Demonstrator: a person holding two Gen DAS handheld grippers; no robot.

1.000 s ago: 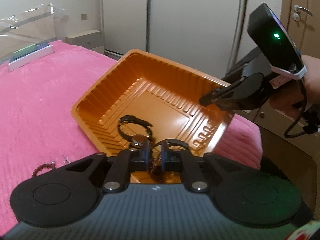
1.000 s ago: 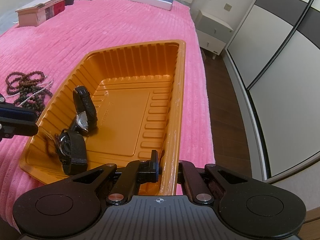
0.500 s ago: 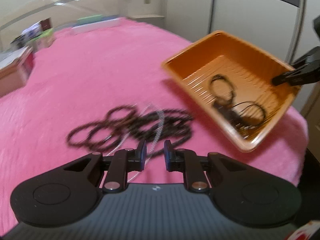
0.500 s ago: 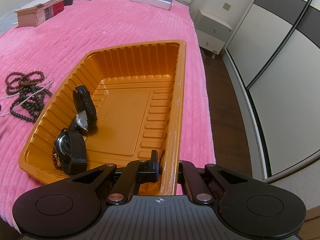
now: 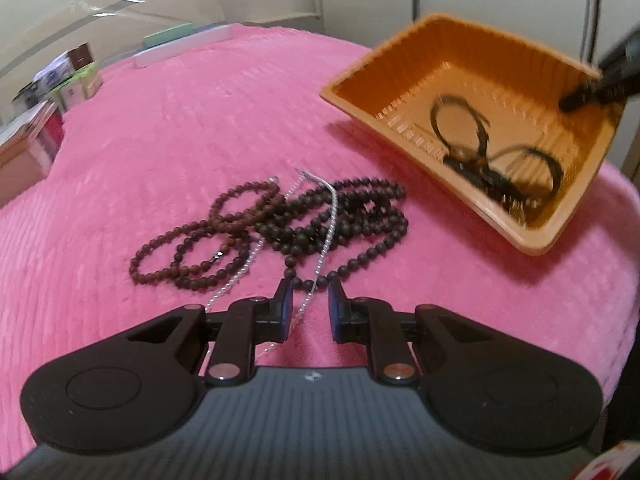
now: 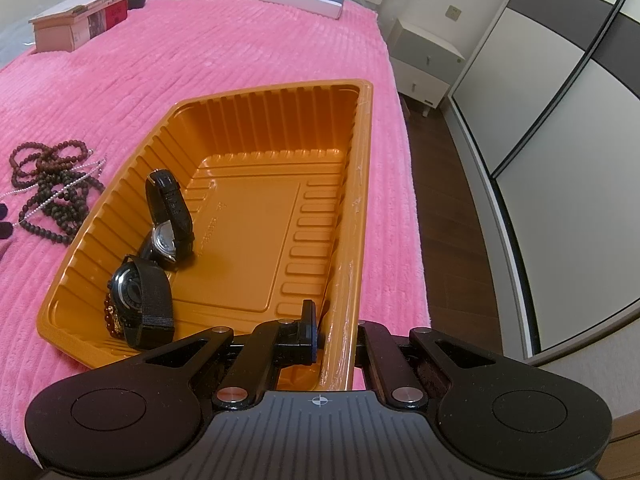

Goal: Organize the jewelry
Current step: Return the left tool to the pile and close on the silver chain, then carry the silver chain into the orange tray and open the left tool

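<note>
Tray (image 6: 362,184): two watches (image 6: 168,216) in, clamped by right tongs (image 6: 334,330). Bed: beads (image 5: 320,216), chain (image 5: 326,216) left; left tongs (image 5: 308,298) released.

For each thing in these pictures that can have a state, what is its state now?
Left gripper: open, empty, over the silver chain.
Right gripper: shut on the tray's wall.
Tray: tilted, held at one side.
Two watches: inside the tray, straps fastened in loops.
Amber bracelet: in the tray, beside the nearer watch.
Bead strings: tangled on the blanket, outside the tray.
Silver chain: lies across the beads.
</note>
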